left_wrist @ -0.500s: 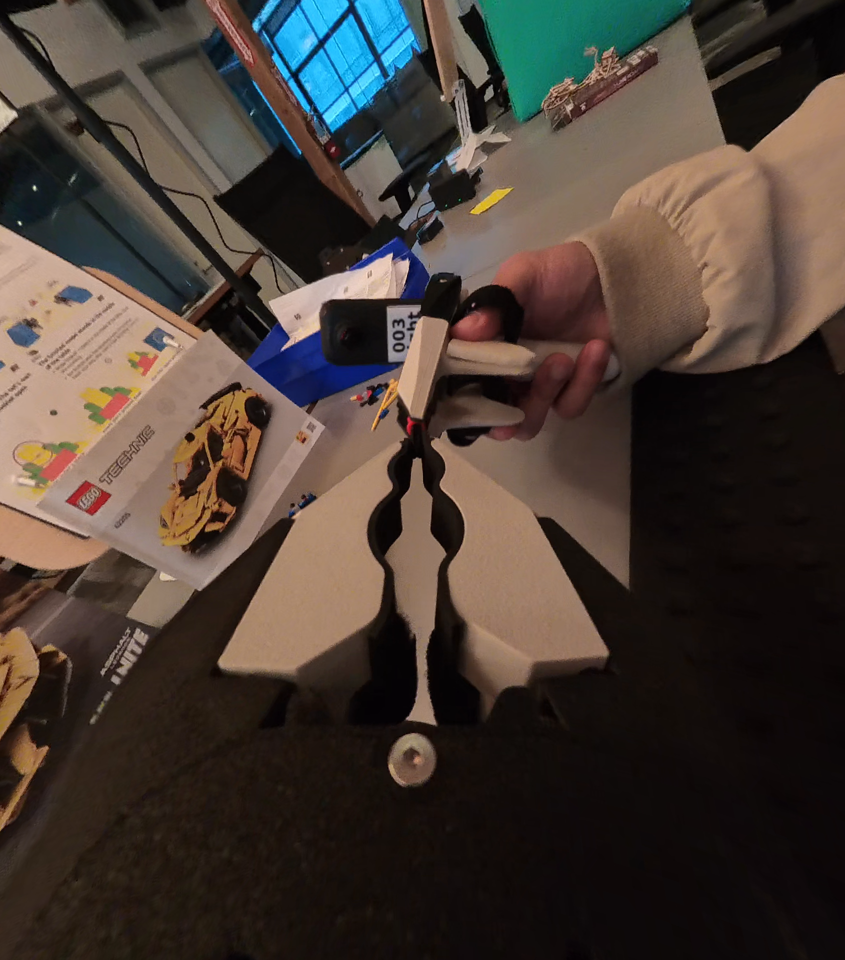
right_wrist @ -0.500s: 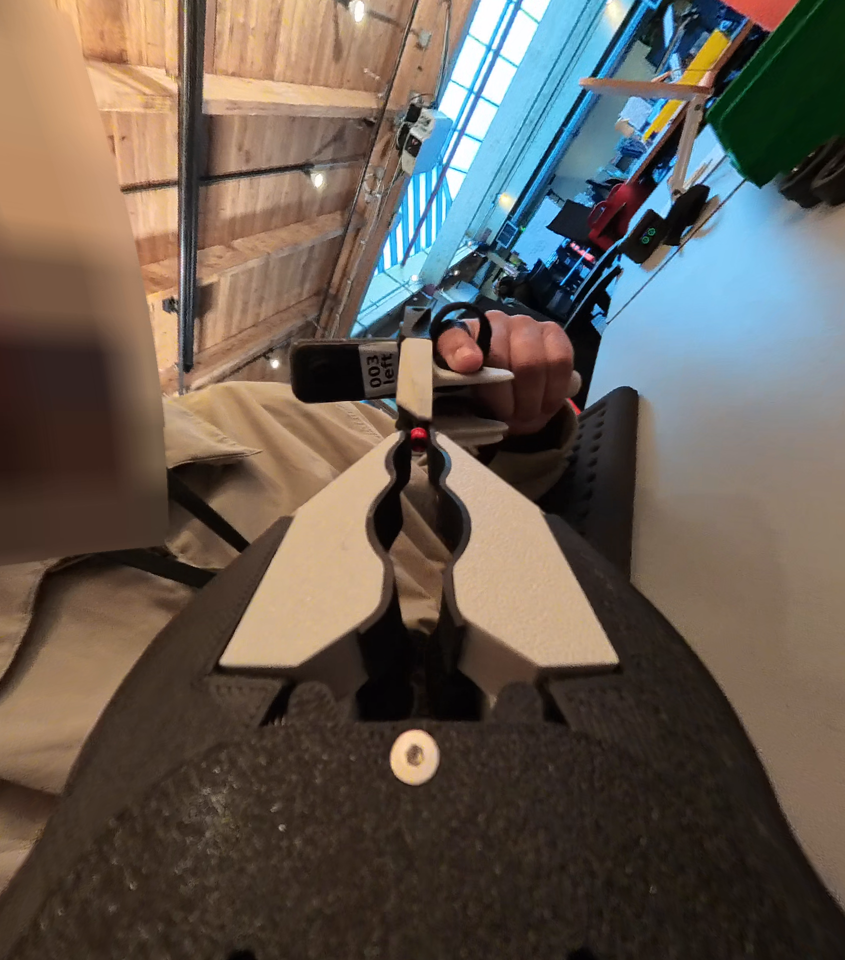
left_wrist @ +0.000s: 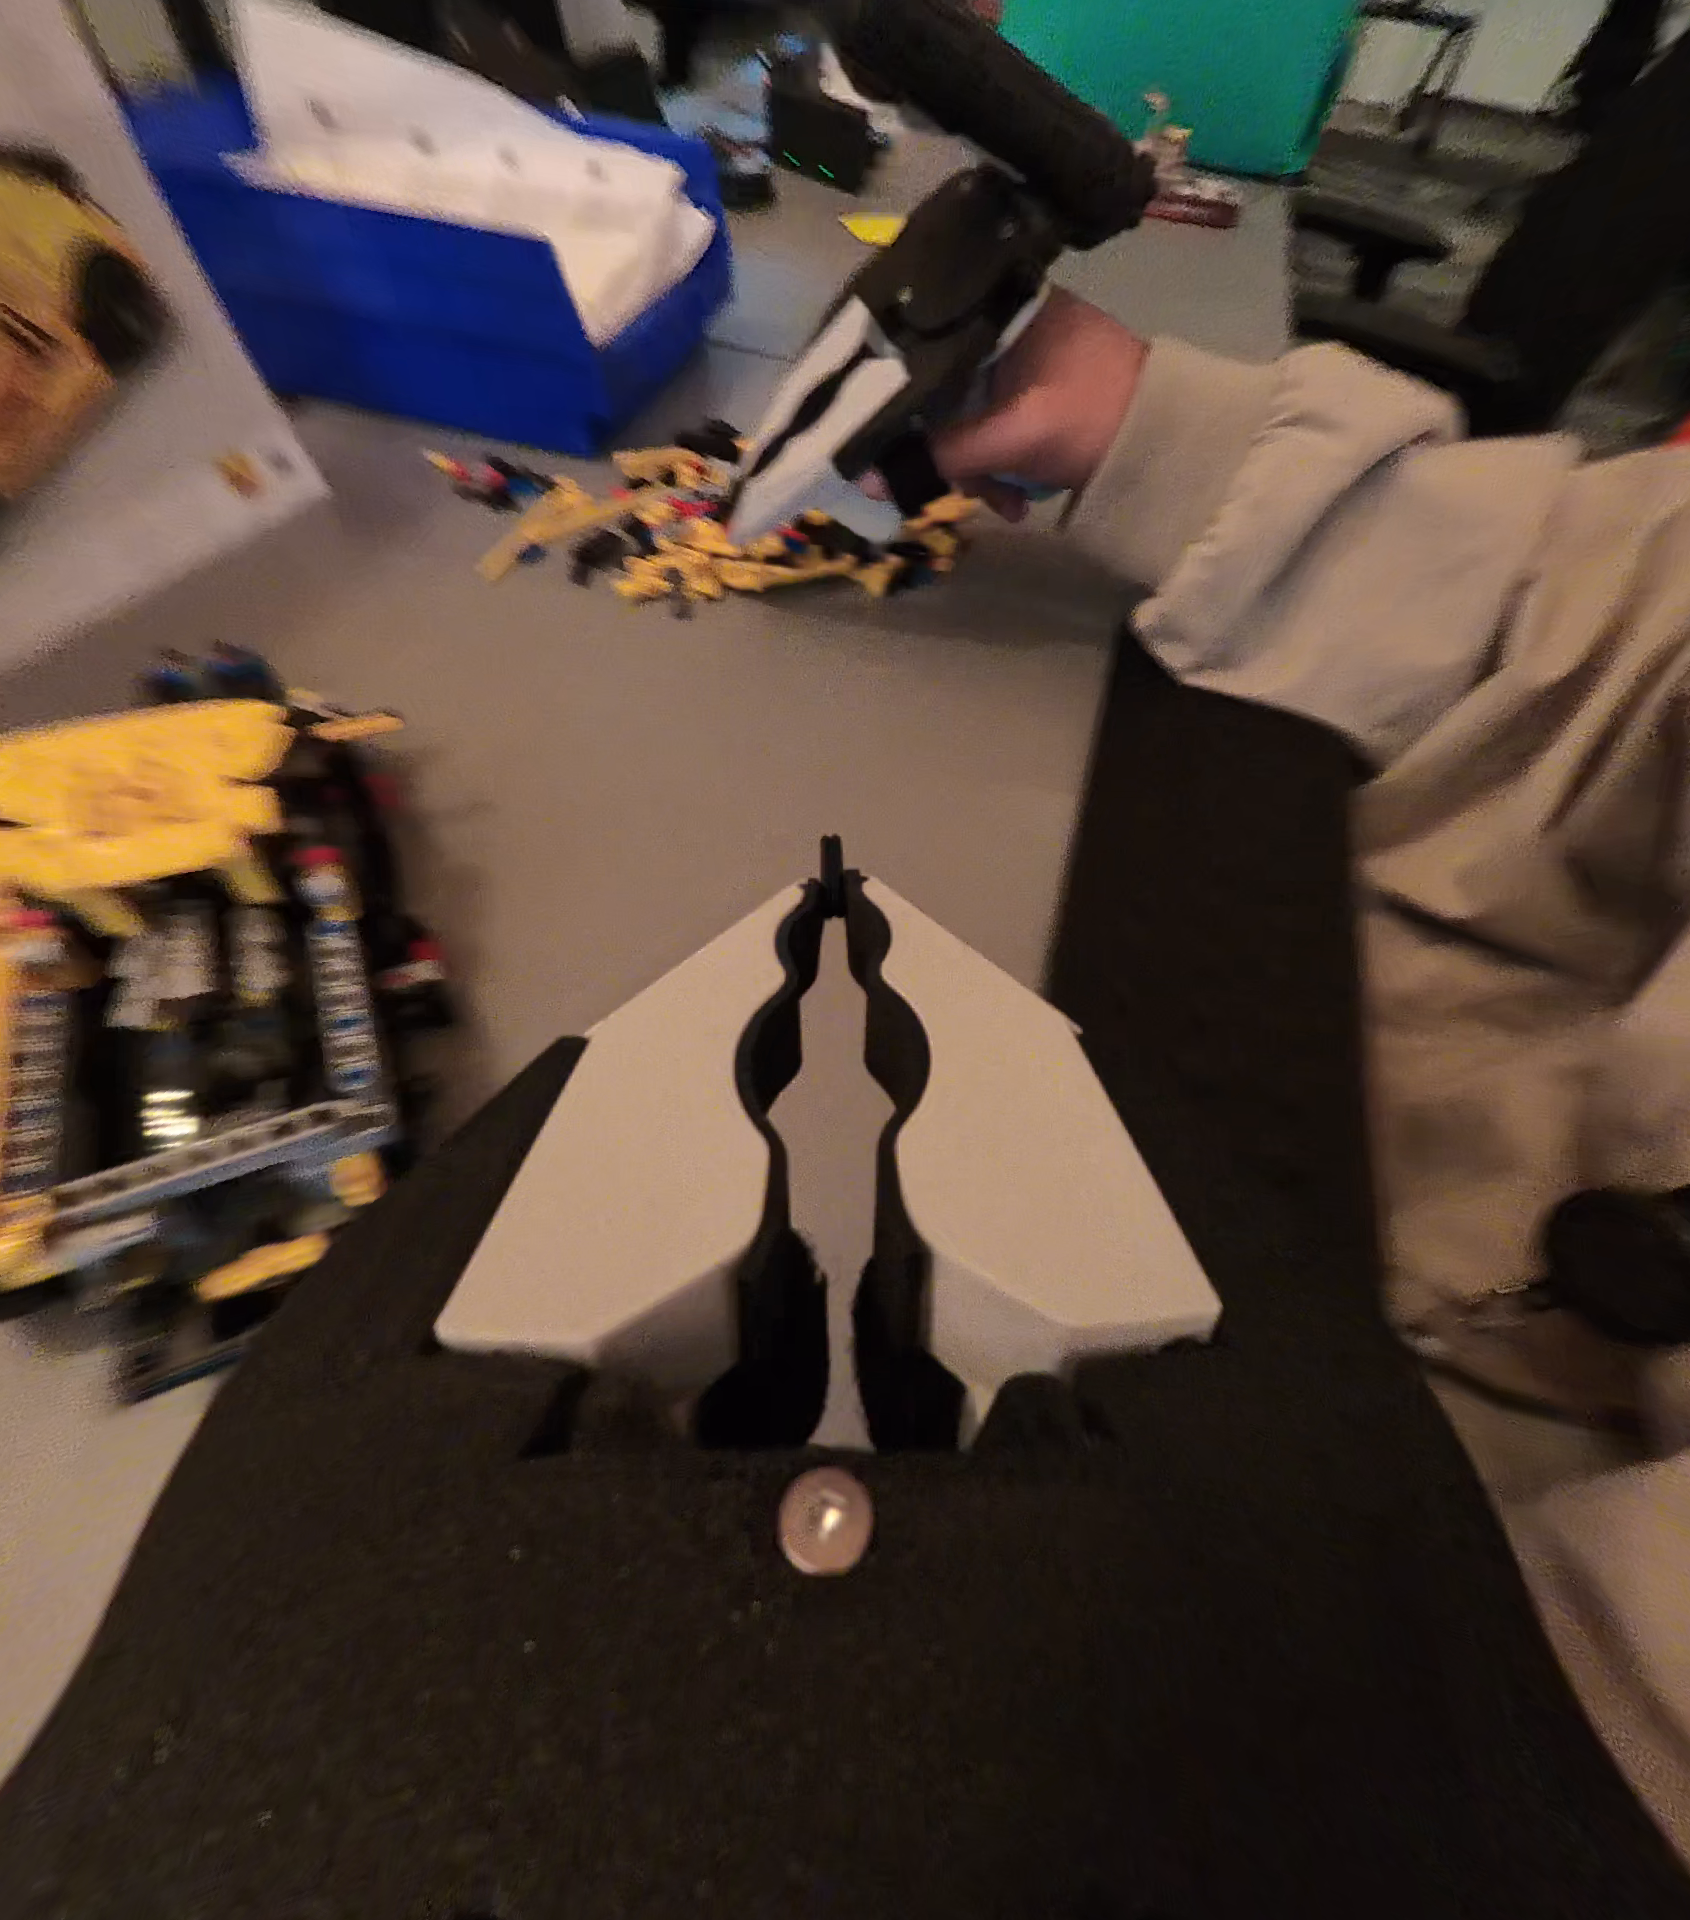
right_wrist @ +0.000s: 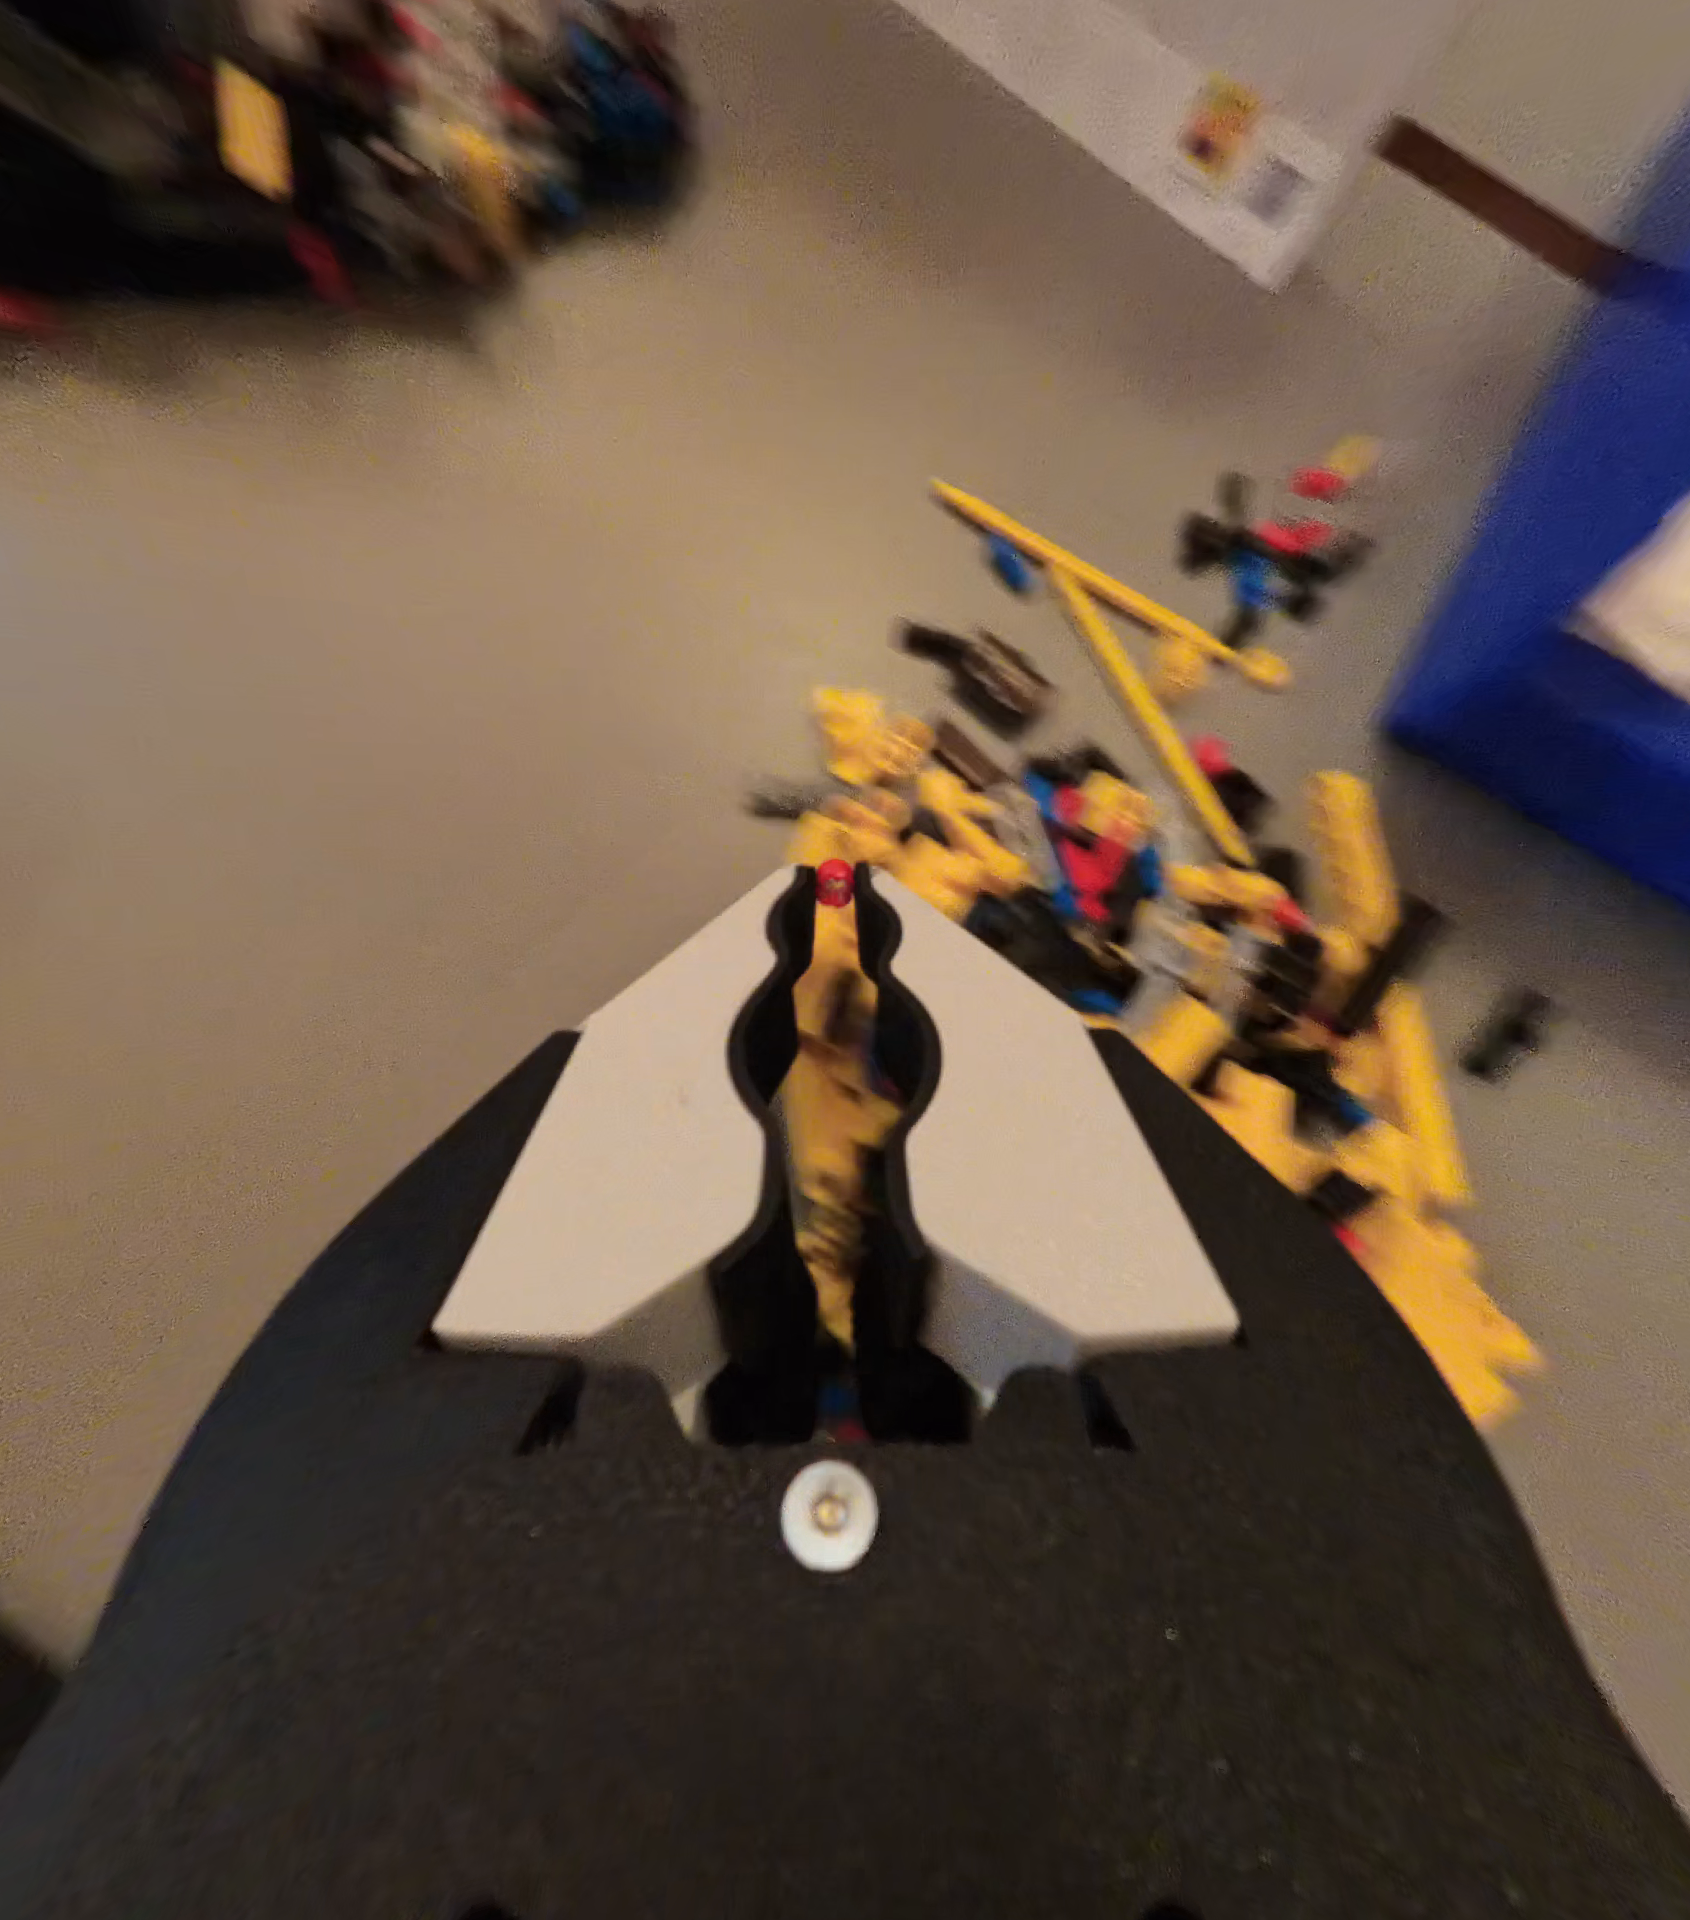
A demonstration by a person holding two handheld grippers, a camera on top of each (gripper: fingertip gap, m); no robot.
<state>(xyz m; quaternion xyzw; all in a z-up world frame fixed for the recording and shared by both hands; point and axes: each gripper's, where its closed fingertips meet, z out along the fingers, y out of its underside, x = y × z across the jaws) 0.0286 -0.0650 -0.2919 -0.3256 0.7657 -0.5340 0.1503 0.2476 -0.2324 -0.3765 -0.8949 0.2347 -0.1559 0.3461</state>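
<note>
Between the left gripper (left_wrist: 830, 883) jaws, a black pin (left_wrist: 829, 871) — pointing forward.

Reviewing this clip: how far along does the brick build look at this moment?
Done: a partly assembled yellow and black model stands on the grey table. In hand: the left gripper is shut on a small black piece; the right gripper pinches a small red piece close to the pile. Left: that pile of loose pieces, yellow, black, red and blue, lies unassembled.
</note>
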